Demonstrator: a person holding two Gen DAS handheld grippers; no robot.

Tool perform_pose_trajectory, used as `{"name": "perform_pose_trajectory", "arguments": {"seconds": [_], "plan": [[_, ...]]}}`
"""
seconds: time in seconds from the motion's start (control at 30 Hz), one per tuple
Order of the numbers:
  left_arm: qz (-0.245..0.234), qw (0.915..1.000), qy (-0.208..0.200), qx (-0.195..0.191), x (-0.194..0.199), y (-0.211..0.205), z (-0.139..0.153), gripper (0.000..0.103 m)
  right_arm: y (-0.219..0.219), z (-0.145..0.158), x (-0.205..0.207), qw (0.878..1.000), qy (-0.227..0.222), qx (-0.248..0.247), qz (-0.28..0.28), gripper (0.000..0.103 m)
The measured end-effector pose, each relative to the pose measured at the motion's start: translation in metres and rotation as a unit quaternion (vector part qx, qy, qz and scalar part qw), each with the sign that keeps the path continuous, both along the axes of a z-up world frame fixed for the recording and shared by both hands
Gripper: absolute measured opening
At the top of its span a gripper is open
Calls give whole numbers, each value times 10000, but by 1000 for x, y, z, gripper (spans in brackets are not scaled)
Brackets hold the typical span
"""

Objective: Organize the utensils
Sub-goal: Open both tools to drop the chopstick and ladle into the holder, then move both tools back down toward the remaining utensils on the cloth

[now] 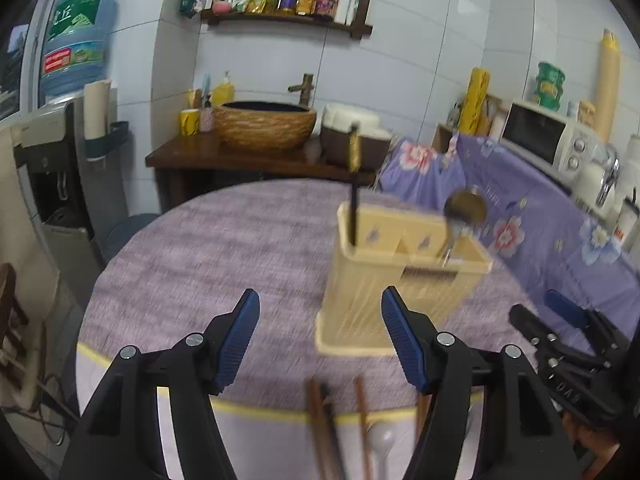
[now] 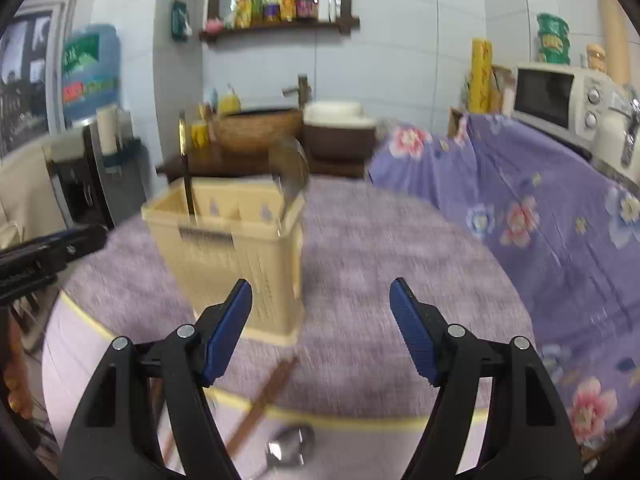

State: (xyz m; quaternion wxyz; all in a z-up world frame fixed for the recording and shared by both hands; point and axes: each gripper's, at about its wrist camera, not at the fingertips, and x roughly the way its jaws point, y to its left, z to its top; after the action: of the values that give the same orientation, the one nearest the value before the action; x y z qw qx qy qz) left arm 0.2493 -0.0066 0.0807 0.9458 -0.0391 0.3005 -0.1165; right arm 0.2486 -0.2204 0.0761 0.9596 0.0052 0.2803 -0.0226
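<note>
The utensil holder (image 1: pixel 400 280) stands on the bench (image 1: pixel 200 260) just ahead of both empty, spread claws, left claw (image 1: pixel 320 340) and right claw (image 2: pixel 320 328). It holds two utensils; four wooden chopsticks (image 1: pixel 320 420) and two spoons (image 2: pixel 288 448) lie nearer than it.

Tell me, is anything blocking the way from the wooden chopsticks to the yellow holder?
Nothing visible does. The wooden chopsticks lie at the table's near edge, and only bare purple tablecloth lies between them and the yellow holder. The left gripper hangs open above that stretch, holding nothing.
</note>
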Motion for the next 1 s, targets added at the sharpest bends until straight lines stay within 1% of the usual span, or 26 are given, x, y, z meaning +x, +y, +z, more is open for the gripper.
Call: {"name": "perform_pose_trajectory", "arguments": {"seconds": [0.07,0.17,0.3,0.4,0.43,0.53,0.63,0.73,0.8,0.9,1.0], "plan": [[102,9995,189,238,-13,4,-21,63,2,-22,-15,9995,284,-90,-51,71],[149,9978,474,449,-32,9,-49,63,8,-57,-35,9970,737,-145,-170,72],[76,9950,800,591,-55,7,-78,62,19,-94,-57,9923,1220,-85,-181,76],[-28,9925,1042,637,-68,5,-97,60,24,-108,-64,9895,1424,-31,-232,78],[-33,9919,1085,663,-71,4,-100,59,24,-112,-66,9889,1469,27,-229,78],[-130,9907,1191,640,-79,0,-106,58,25,-110,-66,9879,1513,106,-311,79],[-162,9908,1205,596,-83,-4,-107,57,27,-108,-66,9874,1546,168,-288,79],[-199,9896,1251,680,-84,-8,-111,54,31,-109,-65,9863,1623,198,-232,79],[-189,9887,1295,735,-85,-10,-114,52,33,-109,-64,9859,1638,241,-234,79],[-155,9882,1359,687,-87,-8,-119,51,37,-108,-64,9848,1693,356,-175,79],[-94,9884,1374,645,-89,-5,-120,50,42,-109,-63,9840,1749,323,-126,79]]}}
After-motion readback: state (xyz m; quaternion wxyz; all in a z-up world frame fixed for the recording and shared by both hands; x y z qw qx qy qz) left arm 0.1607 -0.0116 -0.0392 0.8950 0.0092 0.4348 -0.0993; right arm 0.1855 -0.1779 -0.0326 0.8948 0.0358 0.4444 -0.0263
